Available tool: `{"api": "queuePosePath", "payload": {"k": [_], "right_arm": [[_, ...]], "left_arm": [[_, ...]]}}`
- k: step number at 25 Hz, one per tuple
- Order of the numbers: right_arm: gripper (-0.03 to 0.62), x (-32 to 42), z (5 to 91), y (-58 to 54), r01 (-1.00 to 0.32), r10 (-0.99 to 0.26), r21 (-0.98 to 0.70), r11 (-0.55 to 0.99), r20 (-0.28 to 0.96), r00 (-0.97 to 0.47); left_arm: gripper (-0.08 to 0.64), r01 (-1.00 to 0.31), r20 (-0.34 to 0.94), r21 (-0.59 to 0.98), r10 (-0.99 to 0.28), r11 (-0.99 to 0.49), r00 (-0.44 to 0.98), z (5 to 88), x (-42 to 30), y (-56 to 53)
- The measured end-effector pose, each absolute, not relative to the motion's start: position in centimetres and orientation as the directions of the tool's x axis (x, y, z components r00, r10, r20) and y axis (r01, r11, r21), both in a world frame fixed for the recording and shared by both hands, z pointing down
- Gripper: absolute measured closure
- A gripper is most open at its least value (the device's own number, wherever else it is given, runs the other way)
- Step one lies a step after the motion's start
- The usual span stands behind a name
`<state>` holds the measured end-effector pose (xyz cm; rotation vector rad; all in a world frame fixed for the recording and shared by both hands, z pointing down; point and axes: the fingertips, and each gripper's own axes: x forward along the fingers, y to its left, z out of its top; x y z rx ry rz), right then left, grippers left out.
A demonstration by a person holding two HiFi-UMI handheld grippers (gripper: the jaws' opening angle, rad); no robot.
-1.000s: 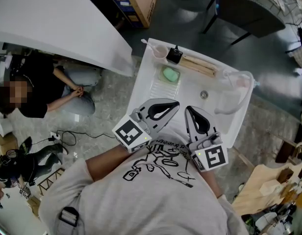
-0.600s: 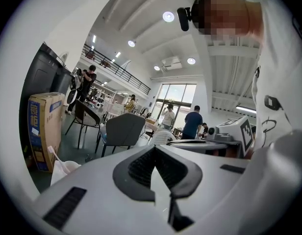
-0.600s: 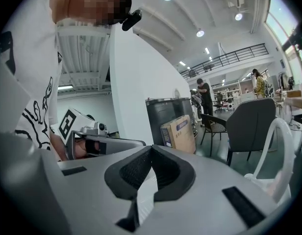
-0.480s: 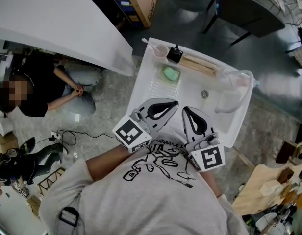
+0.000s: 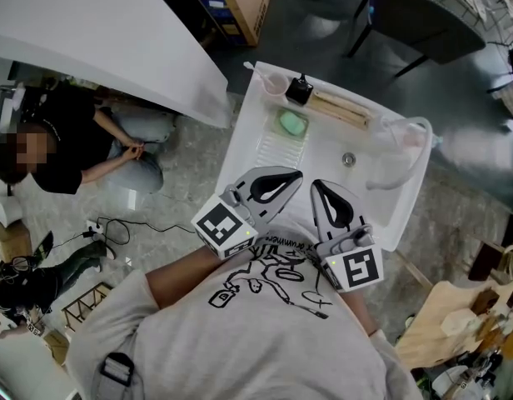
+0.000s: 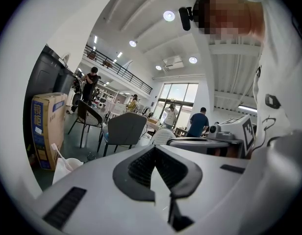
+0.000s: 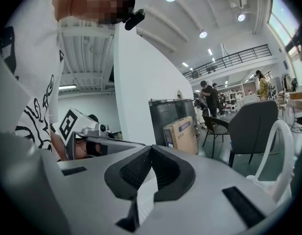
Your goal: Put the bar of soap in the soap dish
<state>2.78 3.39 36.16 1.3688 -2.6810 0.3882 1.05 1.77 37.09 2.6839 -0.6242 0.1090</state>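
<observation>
Only the head view shows the green bar of soap [image 5: 291, 124], lying on the ribbed shelf of the white sink [image 5: 330, 144]. The gripper views look across a hall past a grey chair [image 6: 122, 129]. The left gripper [image 5: 298, 174] and right gripper [image 5: 316, 183] sit at the sink's near edge as before, each with its jaws together and nothing between them.

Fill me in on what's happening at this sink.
A person holds a gripper in each hand over the near edge of a white sink. The left gripper and right gripper are both shut and empty, side by side. The green bar of soap lies untouched on a ribbed patch at the sink's far left, near a cup. Whether that patch is the soap dish is hard to tell.
</observation>
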Motion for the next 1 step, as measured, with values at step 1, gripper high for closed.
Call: {"api": "queuePosePath", "payload": {"k": [1], "right_arm": [[0.571,2.77,36.07,3.45,-0.808,-0.781,-0.179,0.562,0.207,-0.589]], "left_arm": [[0.557,-0.441,0.16,0.347,-0.411,-0.828,0.897,37.0,1.05,1.82]]}}
